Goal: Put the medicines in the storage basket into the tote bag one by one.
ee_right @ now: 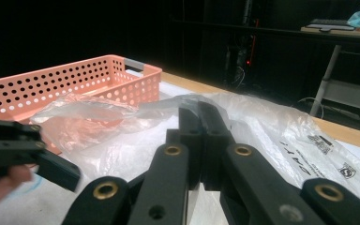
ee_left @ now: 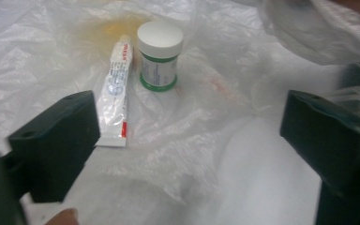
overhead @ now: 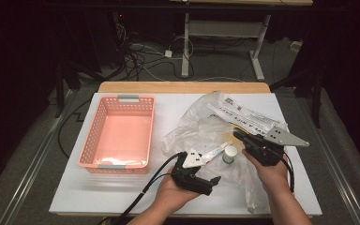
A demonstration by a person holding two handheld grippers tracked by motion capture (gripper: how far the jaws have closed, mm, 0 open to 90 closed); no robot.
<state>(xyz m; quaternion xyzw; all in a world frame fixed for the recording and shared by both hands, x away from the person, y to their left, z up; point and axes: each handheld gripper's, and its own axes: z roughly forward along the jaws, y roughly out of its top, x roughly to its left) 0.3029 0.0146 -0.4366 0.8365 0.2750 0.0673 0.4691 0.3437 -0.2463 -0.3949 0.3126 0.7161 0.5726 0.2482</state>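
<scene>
On surface, near edge, right of middle: bag [overhead: 206,129], clear plastic, crumpled
Tube [ee_left: 116,91]: flat on bag, cap end away from left gripper
Jar [ee_left: 159,55]: upright, white lid, just beside tube
Left gripper [ee_left: 187,136]: jaws wide apart, nothing between, short of tube
Right gripper [ee_right: 200,123]: jaws closed together, pinching bag film
Basket [overhead: 117,133]: pink, left side of surface

Pink basket [overhead: 118,133] on white table [overhead: 75,197], well left
</scene>
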